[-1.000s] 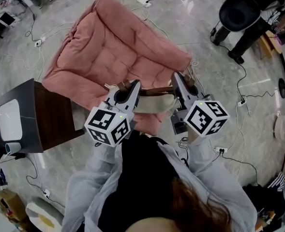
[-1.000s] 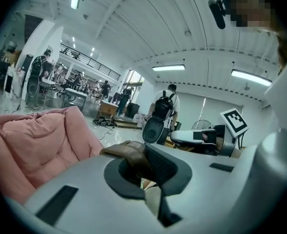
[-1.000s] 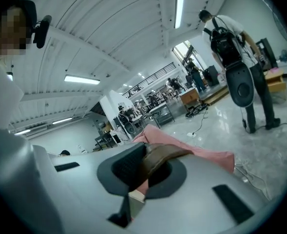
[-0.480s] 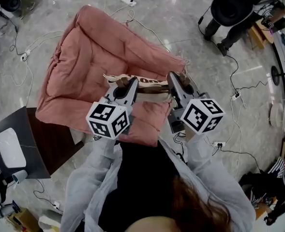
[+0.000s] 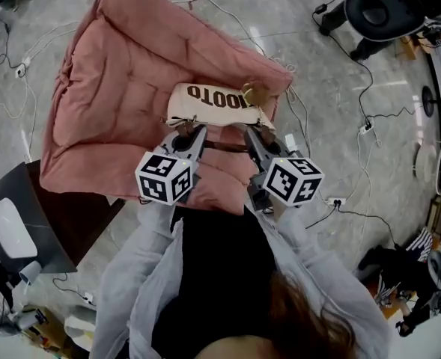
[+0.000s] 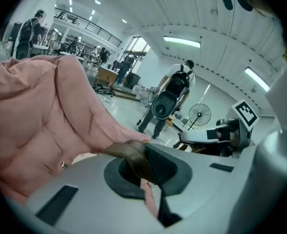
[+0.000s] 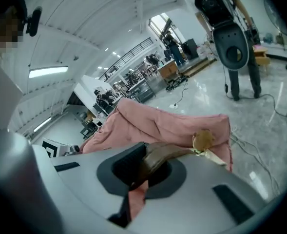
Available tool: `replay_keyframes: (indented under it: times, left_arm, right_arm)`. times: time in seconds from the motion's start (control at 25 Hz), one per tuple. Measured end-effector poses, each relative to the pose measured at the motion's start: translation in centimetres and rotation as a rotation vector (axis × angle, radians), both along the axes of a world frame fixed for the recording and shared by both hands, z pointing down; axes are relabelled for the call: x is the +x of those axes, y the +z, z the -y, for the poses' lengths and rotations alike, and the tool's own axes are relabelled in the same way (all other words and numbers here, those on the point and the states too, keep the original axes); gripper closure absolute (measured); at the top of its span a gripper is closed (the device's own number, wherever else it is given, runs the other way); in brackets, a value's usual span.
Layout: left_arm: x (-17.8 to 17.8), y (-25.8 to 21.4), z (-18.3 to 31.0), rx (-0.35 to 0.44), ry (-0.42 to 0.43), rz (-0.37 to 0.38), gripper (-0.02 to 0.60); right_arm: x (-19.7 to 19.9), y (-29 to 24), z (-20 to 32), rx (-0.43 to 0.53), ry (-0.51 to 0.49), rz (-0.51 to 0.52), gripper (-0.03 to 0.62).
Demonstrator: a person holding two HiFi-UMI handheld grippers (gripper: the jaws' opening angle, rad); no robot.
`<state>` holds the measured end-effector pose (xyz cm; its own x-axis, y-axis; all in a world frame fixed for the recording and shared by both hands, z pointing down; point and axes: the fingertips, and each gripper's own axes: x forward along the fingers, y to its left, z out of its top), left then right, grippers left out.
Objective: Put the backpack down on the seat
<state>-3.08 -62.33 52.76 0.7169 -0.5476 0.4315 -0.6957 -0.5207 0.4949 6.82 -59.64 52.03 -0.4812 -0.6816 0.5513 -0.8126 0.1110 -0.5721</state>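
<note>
Seat (image 5: 108, 88): pink, padded, quilted cloth with puffy rolled sides.
Backpack (image 5: 216, 105): beige cloth, oblong, dark printing, round tan charm (image 5: 256, 93); it lay across the seat cushion, toward its right side.
Left gripper (image 5: 196, 132): jaws clenched on a flat brown strap (image 6: 133, 155).
Right gripper (image 5: 251, 132): jaws clenched on a second strap (image 7: 160, 155), equally smooth.

Matt canvas backpack (image 5: 213, 105), quilted cloth seat (image 5: 115, 88)

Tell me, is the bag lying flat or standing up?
Lying flat. The bag stretches sideways across the pink chair, its printed side facing up.
</note>
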Motion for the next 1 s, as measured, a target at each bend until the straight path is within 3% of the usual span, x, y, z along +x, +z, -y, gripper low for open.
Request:
replay_keyframes:
  times: [0.28, 0.4, 0.6, 0.76, 1.0]
  left_arm:
    - [-0.1, 0.8, -2.9, -0.048, -0.042, -0.020, 0.567]
    - [-0.2, 1.5, -4.7, -0.077, -0.041, 0.005, 0.566]
    - [-0.8, 3.5, -8.7, -0.199, -0.101, 0.002, 0.566]
    - [-1.1, 5.7, -12.9, -0.286, -0.137, 0.050, 0.566]
    - [-1.9, 9.3, -18.7, -0.372, -0.181, 0.087, 0.566]
  right_arm:
    - [0.2, 0.6, -2.7, -0.014, 0.006, 0.031, 0.585]
    - [0.0, 1.0, -4.4, -0.029, 0.005, 0.055, 0.585]
    - [-0.3, 1.8, -8.3, -0.029, 0.011, 0.104, 0.585]
    - [-0.7, 3.4, -12.2, -0.055, -0.012, 0.137, 0.585]
    - [-1.3, 5.9, -16.8, -0.063, -0.054, 0.117, 0.585]
